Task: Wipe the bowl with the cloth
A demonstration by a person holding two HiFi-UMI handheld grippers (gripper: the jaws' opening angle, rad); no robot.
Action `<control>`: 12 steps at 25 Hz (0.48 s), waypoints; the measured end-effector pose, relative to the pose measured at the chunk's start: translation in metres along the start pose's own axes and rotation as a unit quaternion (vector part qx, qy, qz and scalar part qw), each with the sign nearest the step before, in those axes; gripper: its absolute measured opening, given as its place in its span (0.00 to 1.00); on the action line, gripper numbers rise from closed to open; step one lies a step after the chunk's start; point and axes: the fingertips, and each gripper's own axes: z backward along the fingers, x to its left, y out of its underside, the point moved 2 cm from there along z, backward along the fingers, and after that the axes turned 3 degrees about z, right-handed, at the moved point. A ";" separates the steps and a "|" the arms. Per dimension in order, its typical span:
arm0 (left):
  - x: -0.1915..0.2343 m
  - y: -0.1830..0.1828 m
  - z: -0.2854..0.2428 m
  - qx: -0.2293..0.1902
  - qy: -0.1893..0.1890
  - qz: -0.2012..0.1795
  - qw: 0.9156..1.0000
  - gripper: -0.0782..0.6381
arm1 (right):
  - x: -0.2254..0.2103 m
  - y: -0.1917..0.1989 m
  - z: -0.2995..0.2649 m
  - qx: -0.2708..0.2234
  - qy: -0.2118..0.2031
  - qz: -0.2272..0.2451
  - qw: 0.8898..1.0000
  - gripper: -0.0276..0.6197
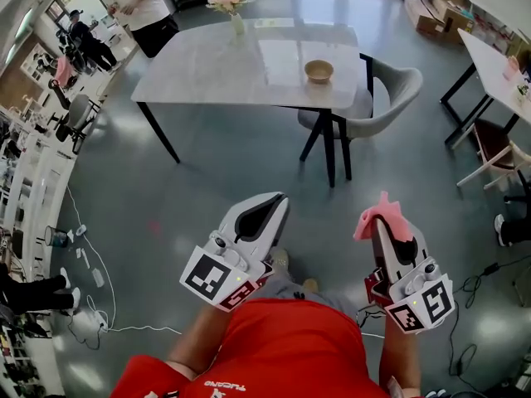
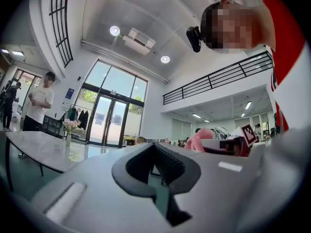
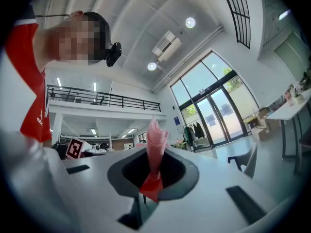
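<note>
A small tan bowl (image 1: pixel 319 71) stands near the right front of a grey table (image 1: pixel 216 73), far ahead of both grippers. My right gripper (image 1: pixel 383 219) is shut on a pink cloth (image 1: pixel 378 214), which sticks up out of its jaws; the right gripper view shows the pink cloth (image 3: pixel 155 149) pinched between them. My left gripper (image 1: pixel 267 209) is shut and holds nothing; in its own view the left gripper (image 2: pixel 156 176) points upward at the ceiling. Both grippers are held close to my body, over the floor.
A grey chair (image 1: pixel 386 98) is tucked at the table's right front. A vase of flowers (image 1: pixel 232 7) stands at the table's far side. A person in a white shirt (image 1: pixel 141 2) stands behind the table. A second table (image 1: pixel 498 65) is at right, cables (image 1: pixel 91 288) lie at left.
</note>
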 end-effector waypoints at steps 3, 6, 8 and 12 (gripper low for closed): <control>0.006 0.002 -0.007 0.003 -0.005 -0.002 1.000 0.12 | -0.009 0.000 -0.005 -0.003 -0.002 -0.001 1.000 0.08; 0.015 0.004 -0.017 0.004 -0.005 -0.004 1.000 0.12 | -0.018 0.001 -0.013 -0.006 -0.001 0.001 1.000 0.08; 0.025 0.008 -0.024 0.003 -0.006 -0.002 1.000 0.12 | -0.025 0.004 -0.020 -0.005 0.001 0.003 1.000 0.08; 0.049 0.012 -0.042 -0.001 -0.004 0.005 1.000 0.12 | -0.039 0.010 -0.039 0.000 0.008 0.008 1.000 0.08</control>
